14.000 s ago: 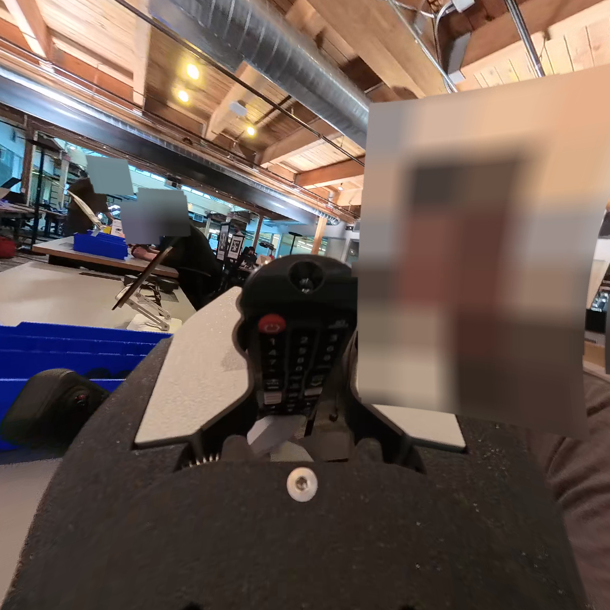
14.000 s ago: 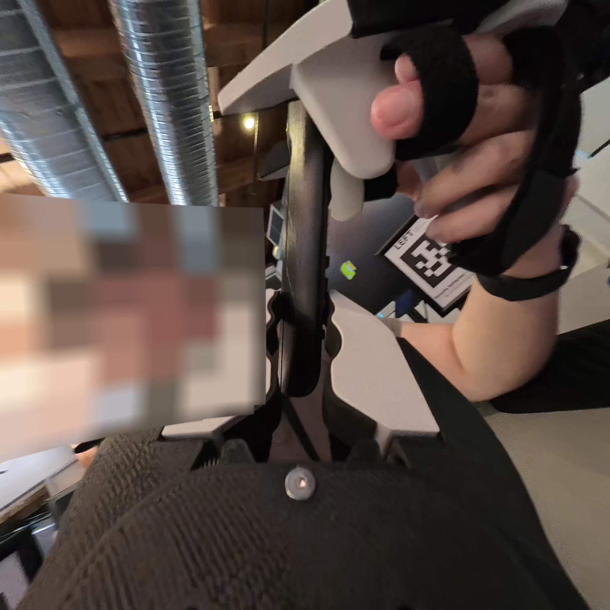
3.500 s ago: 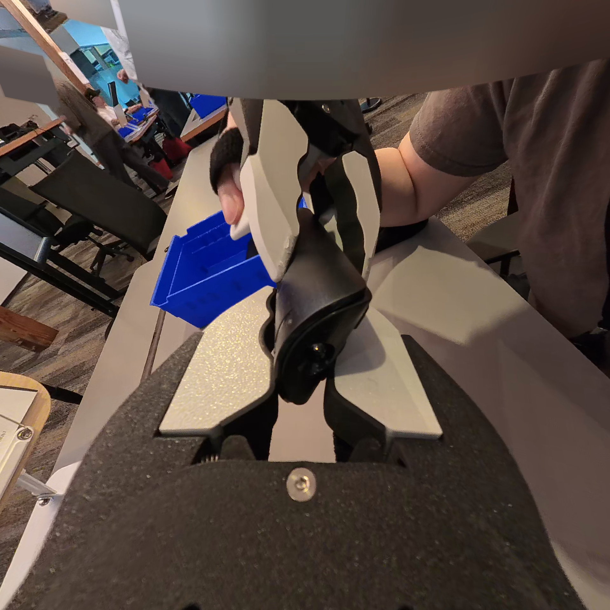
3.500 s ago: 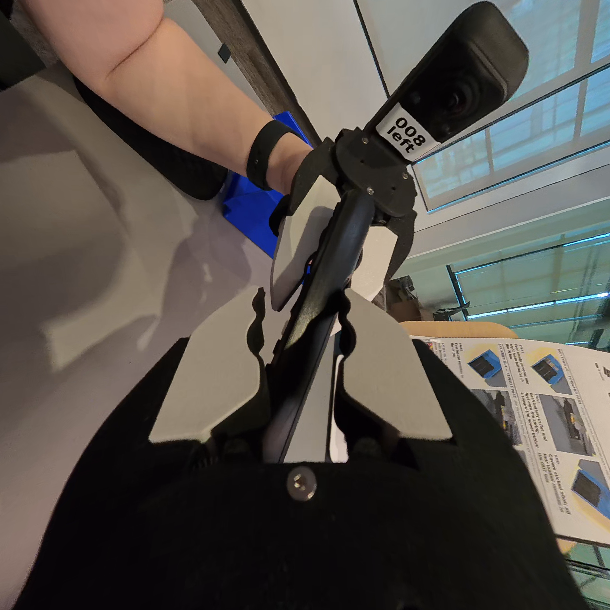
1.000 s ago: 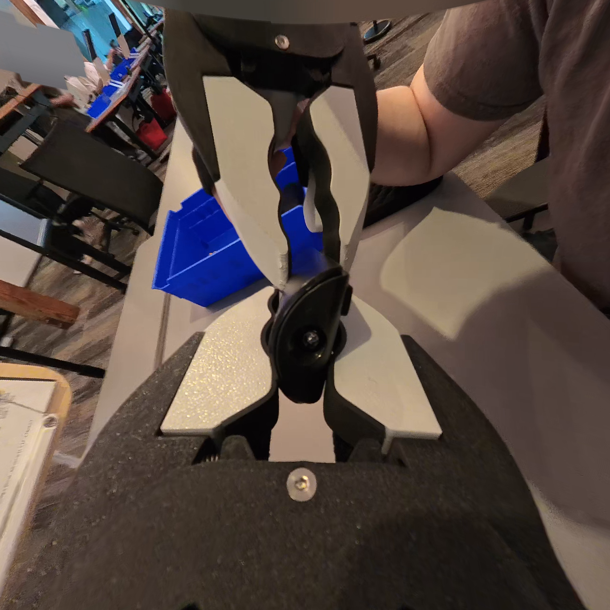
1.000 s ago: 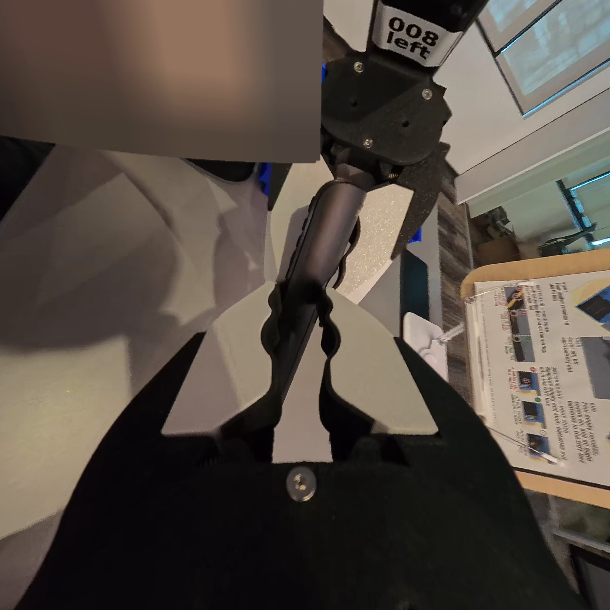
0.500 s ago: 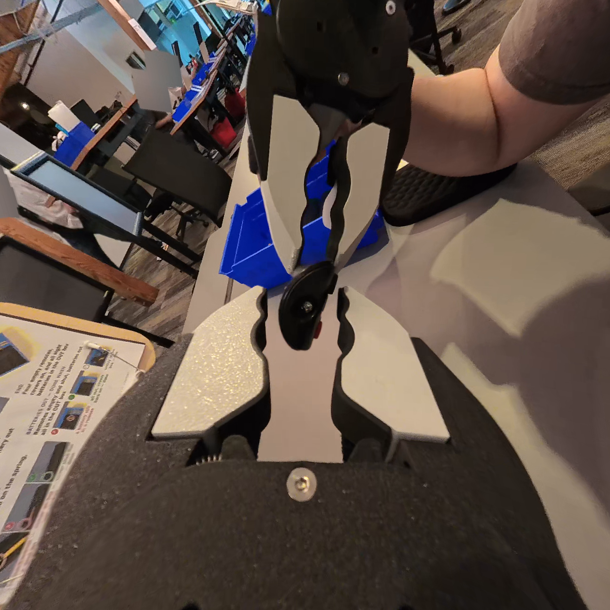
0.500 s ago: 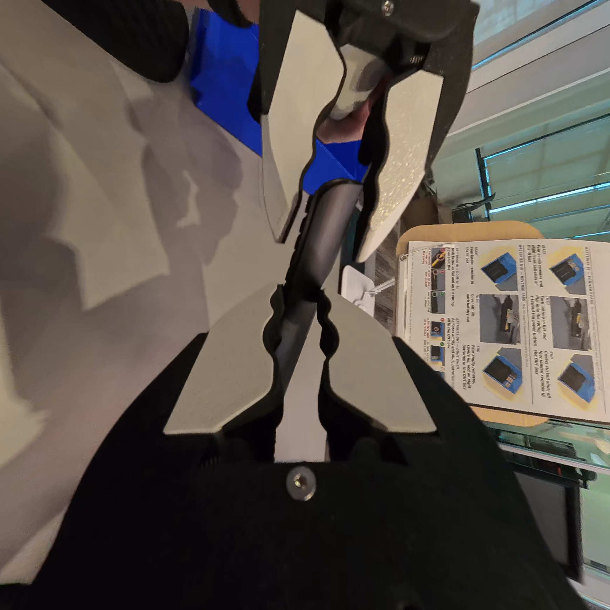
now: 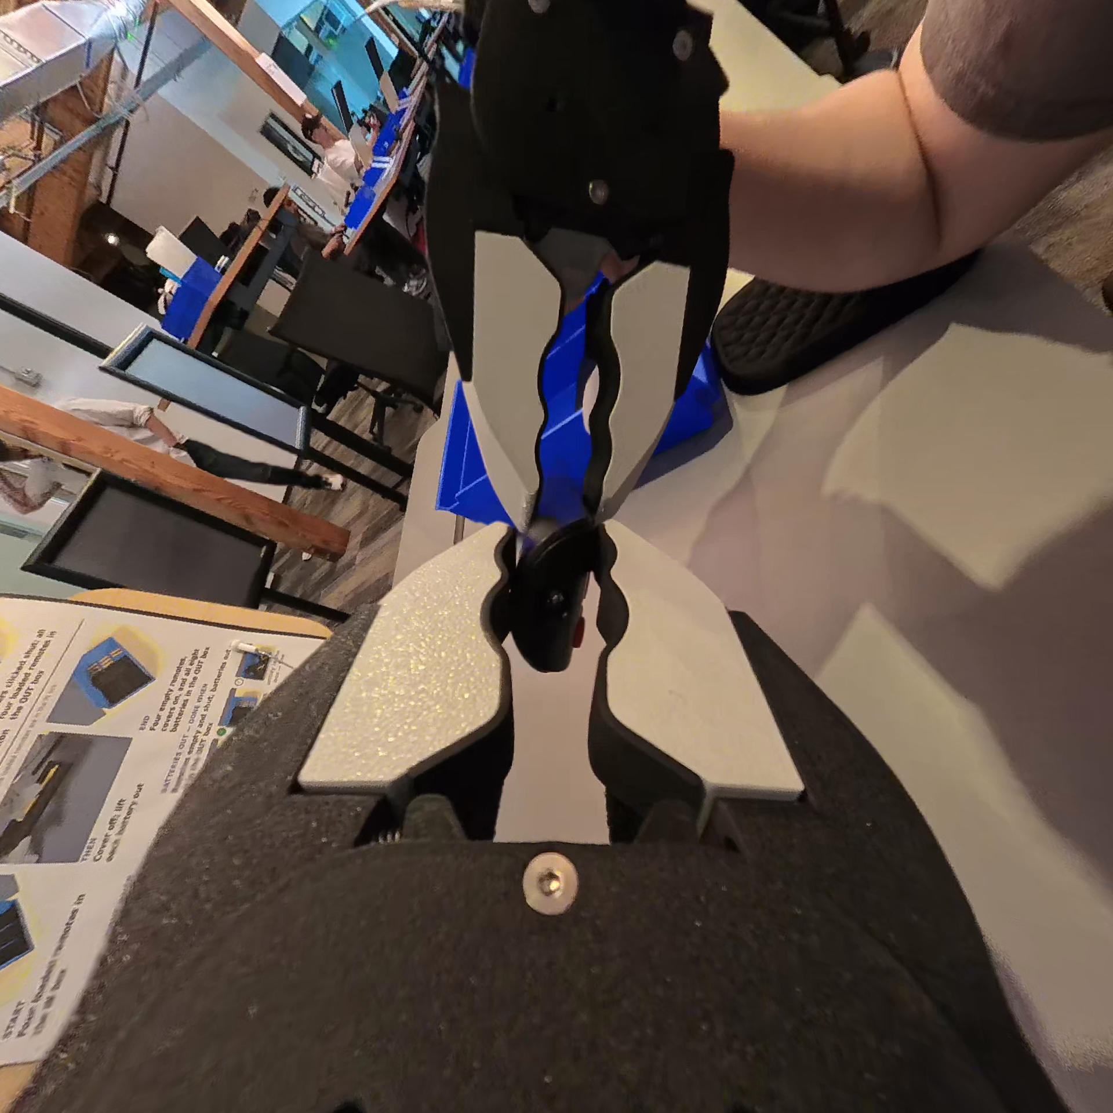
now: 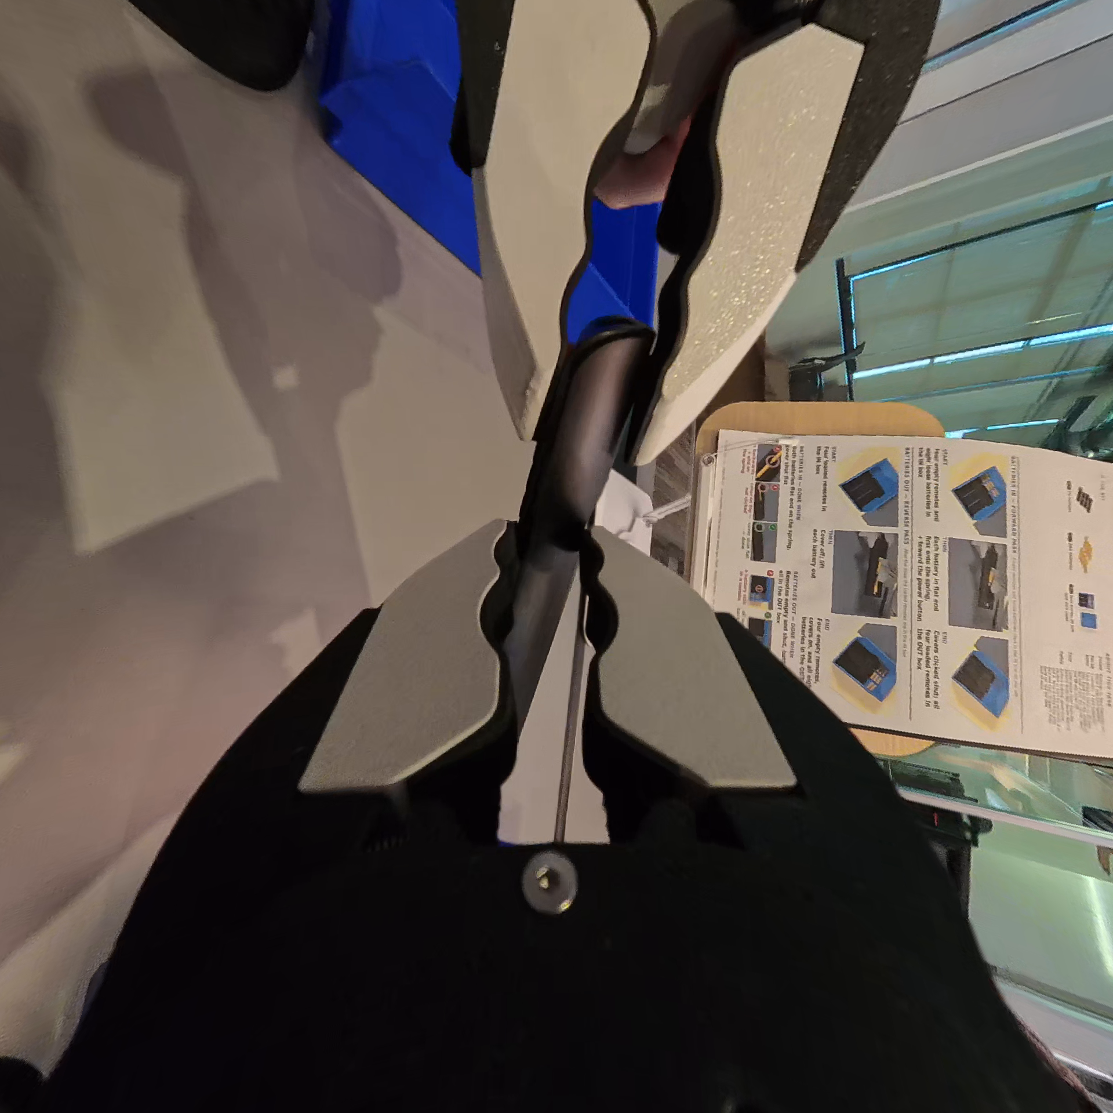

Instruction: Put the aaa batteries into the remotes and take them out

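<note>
Our right gripper (image 10: 545, 551) clamps the remote (image 10: 593, 421) at its near end; the left gripper (image 9: 551, 542) brackets its far end, contact unclear. Stiff, light, slippery plastic: we'd grip the long edges.

We see a black remote (image 9: 551, 608) with a small red button, its long body dark and glossy in the right wrist view (image 10: 593, 421). The fingers (image 9: 421, 674) are pale grey with a speckled, sparkly grain and black wavy inner edges, set in black foam. Behind sits a bright blue bin (image 9: 482, 476) on a plain light grey table (image 9: 903, 542). A white instruction sheet (image 10: 903, 578) bears blue and yellow pictures.
</note>
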### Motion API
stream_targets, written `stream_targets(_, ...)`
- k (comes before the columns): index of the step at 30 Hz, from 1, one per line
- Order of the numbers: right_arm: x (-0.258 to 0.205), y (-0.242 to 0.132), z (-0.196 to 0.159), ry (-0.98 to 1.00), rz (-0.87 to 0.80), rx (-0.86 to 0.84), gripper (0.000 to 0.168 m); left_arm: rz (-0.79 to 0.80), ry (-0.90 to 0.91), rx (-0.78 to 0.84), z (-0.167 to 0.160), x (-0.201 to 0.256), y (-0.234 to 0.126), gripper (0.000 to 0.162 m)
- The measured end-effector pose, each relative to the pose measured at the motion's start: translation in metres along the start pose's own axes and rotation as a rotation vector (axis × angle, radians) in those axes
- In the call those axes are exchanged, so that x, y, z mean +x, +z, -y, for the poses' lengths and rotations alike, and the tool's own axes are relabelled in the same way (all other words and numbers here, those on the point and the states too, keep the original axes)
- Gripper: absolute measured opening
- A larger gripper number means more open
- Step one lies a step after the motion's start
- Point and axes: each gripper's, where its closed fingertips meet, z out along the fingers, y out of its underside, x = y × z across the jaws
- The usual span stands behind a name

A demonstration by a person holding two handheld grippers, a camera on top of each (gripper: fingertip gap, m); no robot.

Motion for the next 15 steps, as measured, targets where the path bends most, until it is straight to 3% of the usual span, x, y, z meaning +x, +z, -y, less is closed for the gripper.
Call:
stream_targets(7, -0.001, 0.011, 0.011, 0.009, -0.001, 0.178, 0.023, -0.041, -0.074, 0.103, 0.011, 0.000, -0.005, 0.022)
stream_targets(15, -0.011, 0.033, 0.027, 0.270, 0.127, 0.512, 0.031, -0.101, -0.137, 0.199, 0.024, 0.003, -0.012, 0.021)
